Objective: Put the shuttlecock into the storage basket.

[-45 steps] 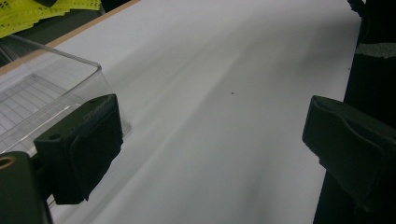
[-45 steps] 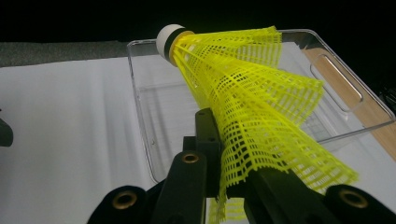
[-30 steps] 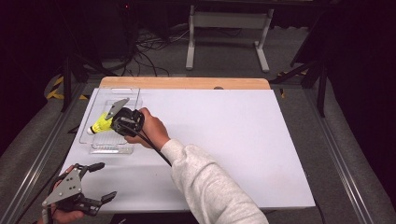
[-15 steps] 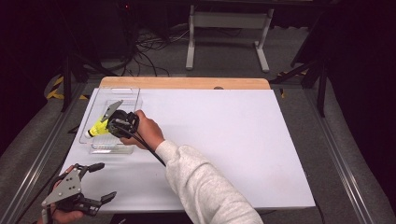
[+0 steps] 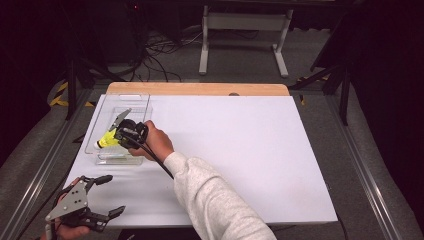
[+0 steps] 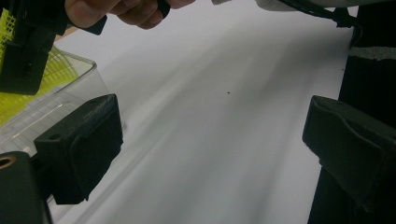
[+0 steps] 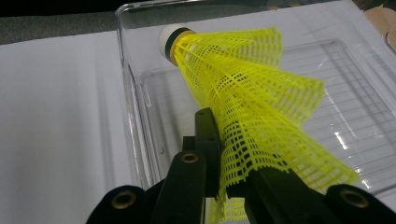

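A yellow mesh shuttlecock (image 7: pixel 252 107) with a white cork tip is pinched by its skirt in my right gripper (image 7: pixel 224 182), jaws shut on it. It hangs over the clear plastic tray (image 7: pixel 135 154), cork pointing toward the tray's left wall. From above, the right gripper (image 5: pixel 122 134) and the shuttlecock (image 5: pixel 106 140) sit over the tray (image 5: pixel 141 102) at the white board's left. My left gripper (image 5: pixel 95 197) rests open near the board's front left corner with nothing between its jaws. In the left gripper view the tray (image 6: pixel 70 93) and the yellow skirt (image 6: pixel 11 100) lie at the left.
The white board (image 5: pixel 240 150) covers the table, with a wooden strip (image 5: pixel 200 89) along its far edge. Metal rails run along both sides. Cables and a stand's legs lie on the floor beyond the table.
My right hand has lowered the shuttlecock a little and carried it leftward over the tray. The left gripper has stayed where it was.
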The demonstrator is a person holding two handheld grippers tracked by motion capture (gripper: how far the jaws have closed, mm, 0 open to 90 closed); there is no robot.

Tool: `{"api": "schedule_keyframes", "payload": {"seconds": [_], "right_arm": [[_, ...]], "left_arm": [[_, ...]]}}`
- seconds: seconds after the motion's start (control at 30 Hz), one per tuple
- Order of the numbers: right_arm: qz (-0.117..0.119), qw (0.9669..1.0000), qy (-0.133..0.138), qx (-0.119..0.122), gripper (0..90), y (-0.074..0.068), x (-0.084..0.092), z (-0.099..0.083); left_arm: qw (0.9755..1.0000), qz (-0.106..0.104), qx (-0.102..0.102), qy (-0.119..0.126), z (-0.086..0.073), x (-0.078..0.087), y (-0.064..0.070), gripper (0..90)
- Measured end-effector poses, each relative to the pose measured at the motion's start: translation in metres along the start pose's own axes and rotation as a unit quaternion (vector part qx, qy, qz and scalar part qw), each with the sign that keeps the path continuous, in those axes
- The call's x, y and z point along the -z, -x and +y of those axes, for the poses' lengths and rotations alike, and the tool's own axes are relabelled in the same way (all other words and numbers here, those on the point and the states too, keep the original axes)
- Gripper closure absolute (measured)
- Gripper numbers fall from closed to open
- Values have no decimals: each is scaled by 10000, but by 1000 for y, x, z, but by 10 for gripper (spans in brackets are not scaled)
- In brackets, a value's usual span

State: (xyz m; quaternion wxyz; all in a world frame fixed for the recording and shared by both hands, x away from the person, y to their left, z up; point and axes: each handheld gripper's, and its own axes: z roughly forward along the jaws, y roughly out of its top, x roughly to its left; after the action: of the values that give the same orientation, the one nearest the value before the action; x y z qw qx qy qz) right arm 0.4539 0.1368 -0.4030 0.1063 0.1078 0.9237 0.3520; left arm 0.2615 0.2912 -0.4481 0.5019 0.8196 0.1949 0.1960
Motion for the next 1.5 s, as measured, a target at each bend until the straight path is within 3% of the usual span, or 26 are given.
{"api": "schedule_keyframes", "payload": {"seconds": [0.37, 0.67, 0.83, 0.93, 1.13, 1.5], "right_arm": [[62, 9997, -190, -134, 855, 0, -11, -7], [44, 9996, -198, -171, 822, 0, -10, -10], [-16, 9995, -208, -253, 692, 3, -9, -15], [67, 9989, -144, -447, 613, 4, -5, -19], [-100, 9995, 92, -284, 545, -3, 11, -22], [-258, 9989, 369, -141, 516, -2, 37, -26]], "left_arm": [[10000, -28, -8, -18, 0, -1, 1, 60], [10000, -26, -37, -58, 0, -1, 1, 60], [10000, -17, -30, -43, 0, -1, 1, 61], [10000, -11, -39, -84, 0, -2, 1, 61], [10000, 7, -27, -74, 0, -2, 1, 61], [9999, 0, -45, -135, 0, -4, 1, 61]]}}
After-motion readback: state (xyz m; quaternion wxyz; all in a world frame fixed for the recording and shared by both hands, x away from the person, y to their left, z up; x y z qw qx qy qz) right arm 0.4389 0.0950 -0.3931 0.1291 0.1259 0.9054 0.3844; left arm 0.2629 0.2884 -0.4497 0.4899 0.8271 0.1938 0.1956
